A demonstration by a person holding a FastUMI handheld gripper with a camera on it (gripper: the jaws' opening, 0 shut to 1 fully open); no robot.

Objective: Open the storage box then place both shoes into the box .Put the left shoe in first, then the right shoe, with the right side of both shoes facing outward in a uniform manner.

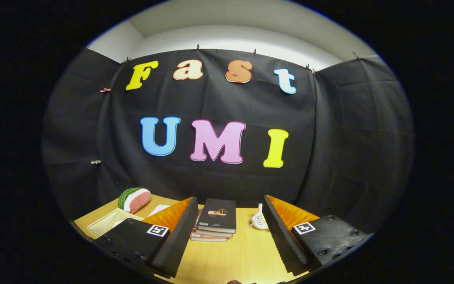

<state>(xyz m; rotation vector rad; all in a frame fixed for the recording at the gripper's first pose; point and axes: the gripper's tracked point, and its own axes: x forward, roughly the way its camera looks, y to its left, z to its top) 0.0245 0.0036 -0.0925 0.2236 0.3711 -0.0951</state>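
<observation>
- The tool (227, 232) hangs over the pale wooden worktop (231, 260), its two black ribbed fingers (177, 240) spread wide apart with nothing gripped between them, bare wood showing in the gap.
- No shoe or storage box can be made out from here, so where the task's things lie cannot be told.
- At twelve o'clock from the fingertips, just ahead of the gap, sits a small stack of books (214, 223) with a black-covered one on top, lying flat on the worktop.
- At one o'clock, close beside the right finger's tip, there's a small white toy figure with round eyes (259, 221), partly hidden by that finger.
- Out at ten o'clock, beyond the left finger, rests a slice-shaped watermelon model (134, 199), green rind and red flesh.
- Nearer, at nine o'clock by the left finger, lies a shallow cream-coloured tray (106, 223).
</observation>
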